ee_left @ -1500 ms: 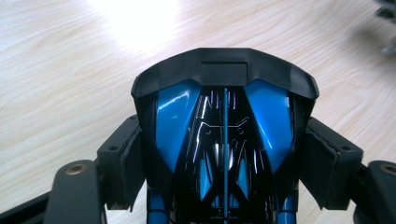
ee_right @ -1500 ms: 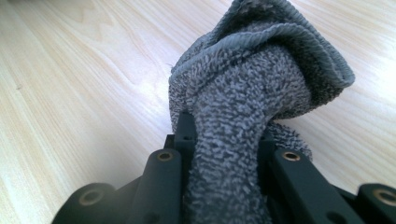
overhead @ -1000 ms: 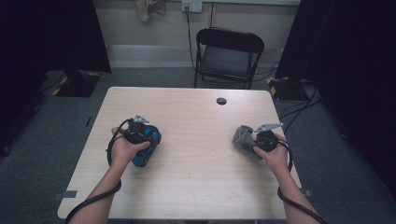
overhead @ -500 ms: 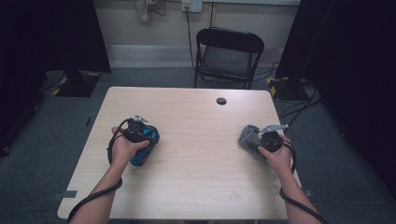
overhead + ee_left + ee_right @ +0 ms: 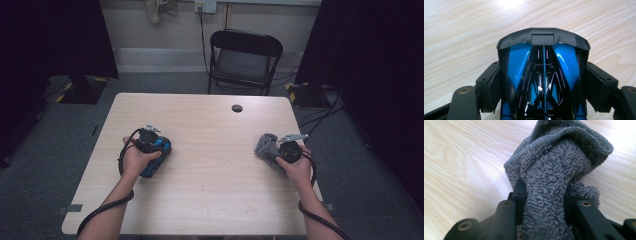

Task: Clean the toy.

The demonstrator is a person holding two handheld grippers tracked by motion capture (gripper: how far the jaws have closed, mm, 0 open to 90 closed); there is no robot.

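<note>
I've got the wide pale desk under me, bare but for a small dark hole at the far edge and a black chair beyond it. At near left, my left gripper has its fingers clamped on the flanks of the blue and black toy car, resting on the desk. Over at right, my right gripper pinches the bunched grey towel, but its fingers have just been easing apart, cloth between them. Against a second ago that towel hand has slid right, away from the car. I read that as a regrip or the towel being let go, wiping not yet begun.
</note>
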